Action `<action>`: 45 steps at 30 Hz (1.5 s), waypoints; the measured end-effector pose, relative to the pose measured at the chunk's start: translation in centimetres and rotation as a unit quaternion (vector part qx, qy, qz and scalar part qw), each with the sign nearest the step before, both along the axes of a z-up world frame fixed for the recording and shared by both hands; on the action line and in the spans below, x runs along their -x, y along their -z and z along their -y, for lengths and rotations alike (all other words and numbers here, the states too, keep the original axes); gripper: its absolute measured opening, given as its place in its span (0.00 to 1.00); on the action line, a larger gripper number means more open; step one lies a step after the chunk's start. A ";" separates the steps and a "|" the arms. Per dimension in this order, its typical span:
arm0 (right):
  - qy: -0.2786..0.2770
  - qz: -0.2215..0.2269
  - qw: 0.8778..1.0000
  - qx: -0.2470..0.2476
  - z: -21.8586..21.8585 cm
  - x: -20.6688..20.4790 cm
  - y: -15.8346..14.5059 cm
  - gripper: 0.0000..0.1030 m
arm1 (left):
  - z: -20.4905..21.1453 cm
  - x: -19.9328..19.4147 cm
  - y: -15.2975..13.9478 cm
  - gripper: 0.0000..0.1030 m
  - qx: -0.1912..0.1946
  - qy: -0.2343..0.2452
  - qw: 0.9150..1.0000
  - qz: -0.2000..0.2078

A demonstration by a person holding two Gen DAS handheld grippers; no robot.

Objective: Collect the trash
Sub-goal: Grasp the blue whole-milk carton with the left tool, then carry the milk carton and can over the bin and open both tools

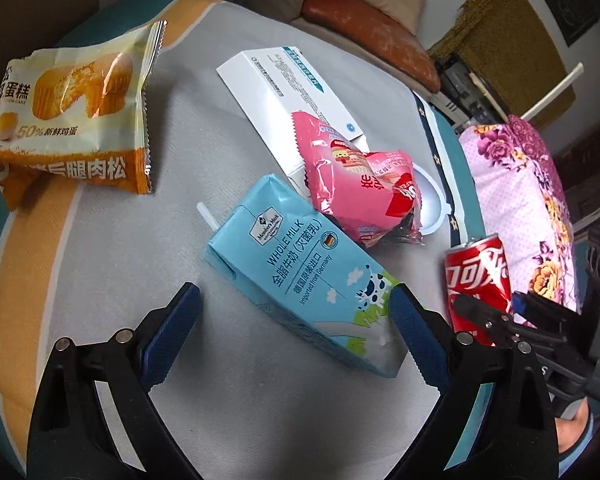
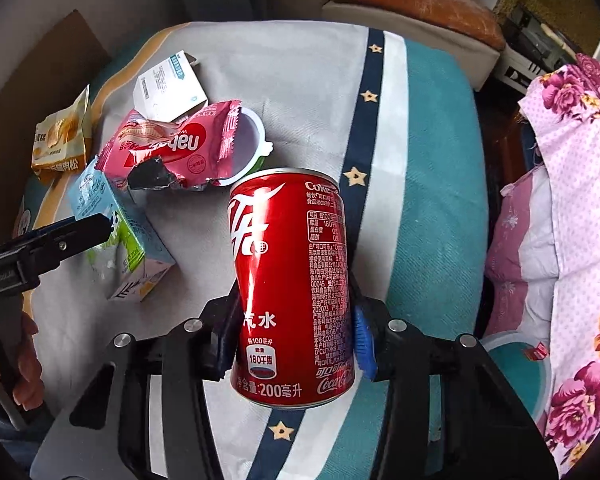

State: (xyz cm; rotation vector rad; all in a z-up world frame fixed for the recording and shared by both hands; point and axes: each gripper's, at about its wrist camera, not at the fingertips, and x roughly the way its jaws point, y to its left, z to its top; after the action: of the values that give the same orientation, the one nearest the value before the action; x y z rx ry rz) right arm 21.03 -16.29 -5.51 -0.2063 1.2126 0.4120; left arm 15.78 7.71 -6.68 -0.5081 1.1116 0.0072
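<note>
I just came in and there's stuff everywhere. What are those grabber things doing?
A person is picking up trash with two hand-held grippers. The right gripper is squeezing a red cola can. The left gripper is open around a blue milk carton, not gripping it yet. A pink wrapper, a white box and a cake wrapper lie on the cloth.

You see a red can (image 2: 292, 288) with white lettering, a light blue milk carton (image 1: 300, 276) with a green patch, a pink wrapper (image 1: 356, 196), an orange-and-cream cake packet (image 1: 72, 116), a white box (image 1: 284, 92), and a pink floral quilt (image 2: 572, 216).
</note>
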 end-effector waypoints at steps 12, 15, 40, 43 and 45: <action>0.030 0.010 0.999 -0.019 5.2 2.5 -0.6 0.43 | 3.0 -1.8 -0.3 0.93 -0.069 -0.074 0.994 -0.033; 0.031 0.010 0.999 -0.026 5.6 3.3 -0.7 0.43 | 2.8 -1.0 -0.1 0.94 -0.074 -0.071 0.994 -0.033; 0.080 0.032 0.994 -0.068 10.1 9.7 -2.3 0.43 | 3.8 4.4 -2.3 0.52 -0.139 0.017 0.990 0.000; 0.084 0.040 0.992 -0.079 10.9 10.3 -3.0 0.43 | 4.9 5.9 -3.9 0.52 -0.145 0.031 0.989 0.022; 0.089 0.047 0.991 -0.084 11.7 10.6 -3.4 0.43 | 5.8 7.1 -5.2 0.52 -0.143 0.039 0.988 0.040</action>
State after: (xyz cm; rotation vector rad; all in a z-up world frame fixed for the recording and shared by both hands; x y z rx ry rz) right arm 10.39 -27.97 -2.14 0.0278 1.0870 0.3433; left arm 8.63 1.94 -1.47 -0.2055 1.0313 0.0770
